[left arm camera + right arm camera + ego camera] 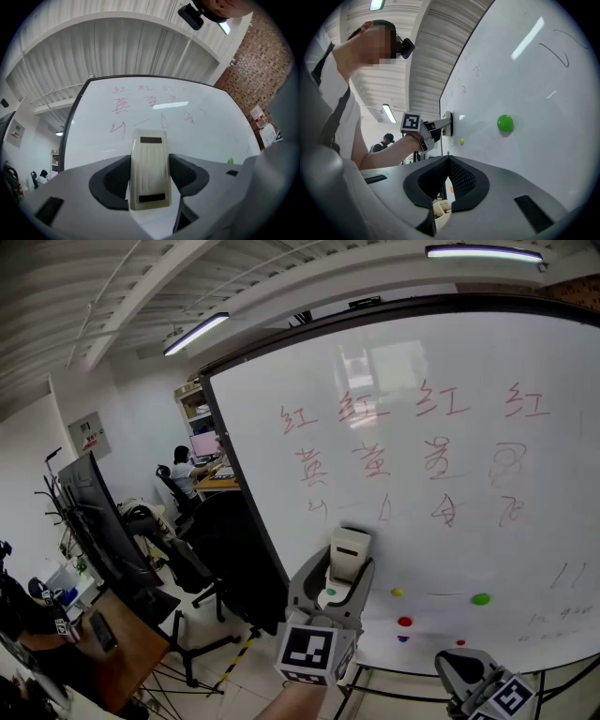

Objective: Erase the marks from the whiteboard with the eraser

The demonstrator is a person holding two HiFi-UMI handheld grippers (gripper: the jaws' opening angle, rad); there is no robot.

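L gripper [345,570] fingers clamp eraser [350,552] flat on whiteboard [525,521] under red marks [375,461] (set to wipe up); R gripper [446,165] fingers together, empty.

Whiteboard [487,521] gleams glossy, mirroring the ceiling lights [483,252]. Eraser [149,164]: cream plastic, ribbed, matt. Left claw [149,178] shell is smooth grey plastic; right claw [448,161] pads [461,180] black, rough-meshed. Green magnet [505,123] shiny.

Whiteboard [525,521] bare left of eraser [349,554]; green magnet [481,598], small magnets [404,622] stud lower strip to its right.
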